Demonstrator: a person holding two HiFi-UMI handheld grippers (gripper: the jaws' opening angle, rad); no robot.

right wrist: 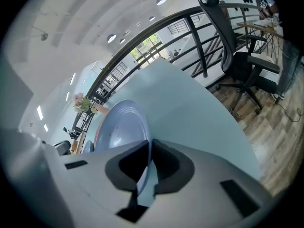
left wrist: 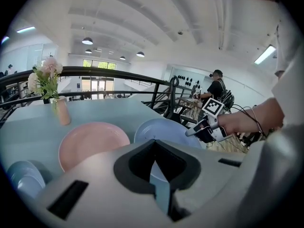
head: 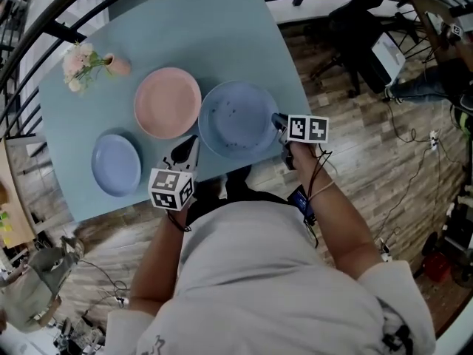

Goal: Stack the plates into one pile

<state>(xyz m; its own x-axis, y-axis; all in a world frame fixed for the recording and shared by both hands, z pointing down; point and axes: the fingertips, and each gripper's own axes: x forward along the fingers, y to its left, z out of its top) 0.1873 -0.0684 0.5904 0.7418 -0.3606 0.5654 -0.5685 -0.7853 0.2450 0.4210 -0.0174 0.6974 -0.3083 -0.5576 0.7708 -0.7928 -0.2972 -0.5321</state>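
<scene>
Plate rim between right gripper's fingers

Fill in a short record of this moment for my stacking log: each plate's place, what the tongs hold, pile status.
plates: three, none stacked
large blue plate: rightmost, by the near edge of the table
pink plate: middle, its rim meeting the large blue plate's rim
small blue plate: leftmost, apart from the others
right tongs: closed on the large blue plate's right rim
left tongs: apparently closed on the same plate's near-left rim
flower vase: far left corner, upright
pile: not started
</scene>
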